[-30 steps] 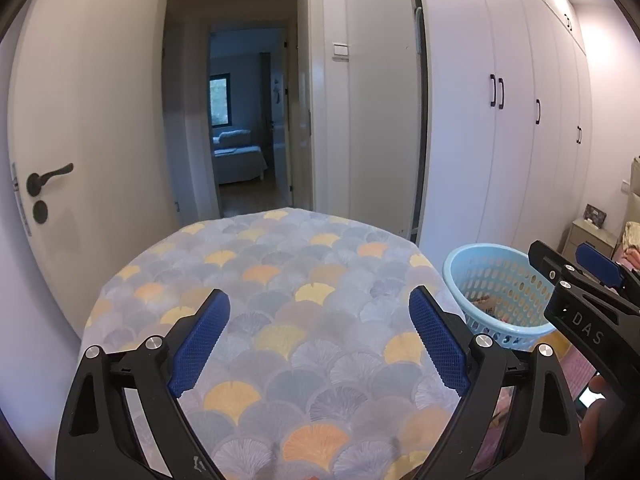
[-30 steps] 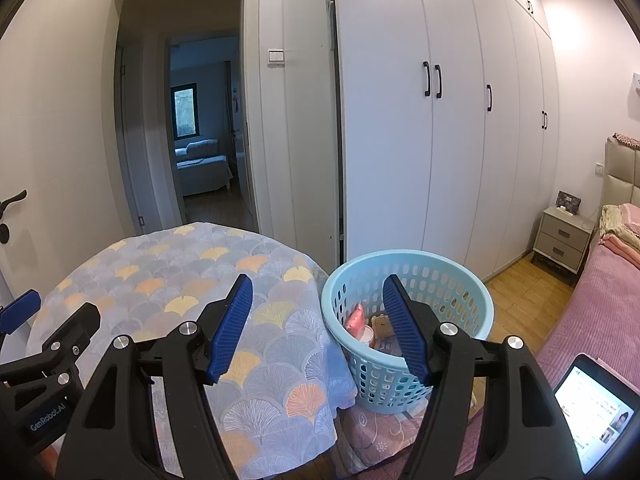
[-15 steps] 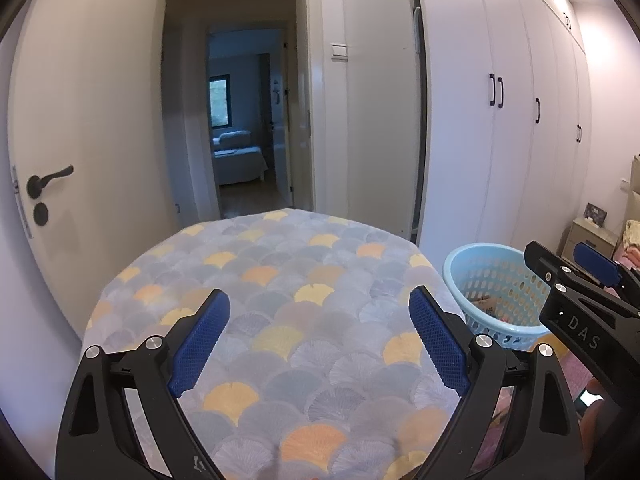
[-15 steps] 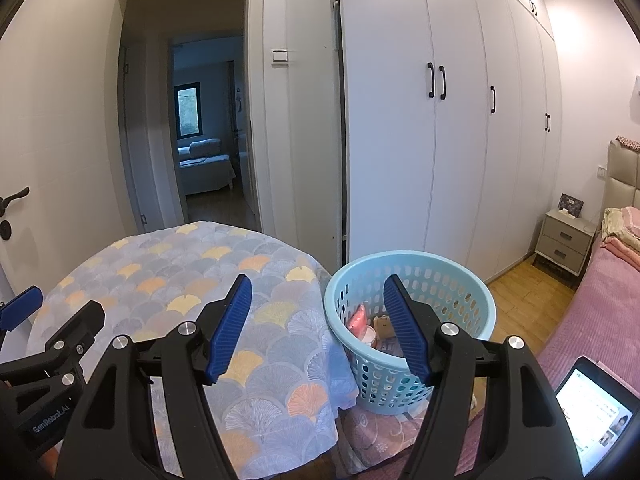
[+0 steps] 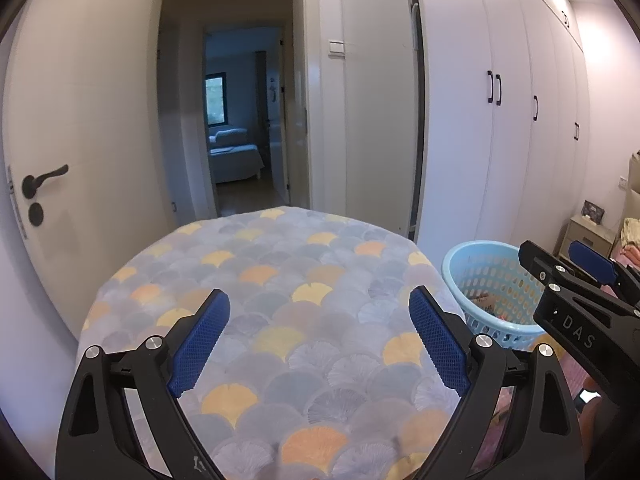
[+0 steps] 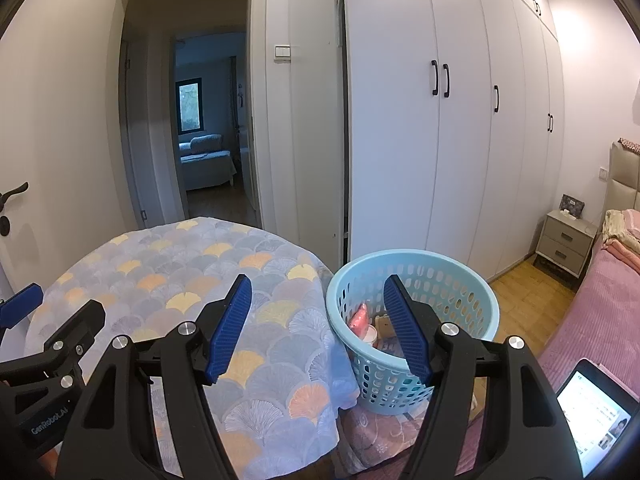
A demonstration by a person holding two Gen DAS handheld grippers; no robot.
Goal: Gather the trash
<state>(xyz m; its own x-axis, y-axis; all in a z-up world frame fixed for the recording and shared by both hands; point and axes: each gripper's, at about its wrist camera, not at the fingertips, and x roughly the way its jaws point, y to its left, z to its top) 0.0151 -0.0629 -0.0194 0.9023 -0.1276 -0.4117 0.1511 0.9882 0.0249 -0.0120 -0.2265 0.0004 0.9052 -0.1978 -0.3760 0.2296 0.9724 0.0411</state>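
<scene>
Almost nothing has been shifted over the last 1.0 s: the left gripper (image 5: 318,336) is still held above the round table (image 5: 276,272) with its fan-pattern cloth, jaws spread wide and nothing held between them. The right gripper (image 6: 318,328) is likewise kept wide open and empty, framing the table edge and the light-blue basket (image 6: 472,280). Trash (image 6: 362,322) is seen lying inside the basket, which stands just beside the table, in front of the white wardrobe (image 6: 460,120).
</scene>
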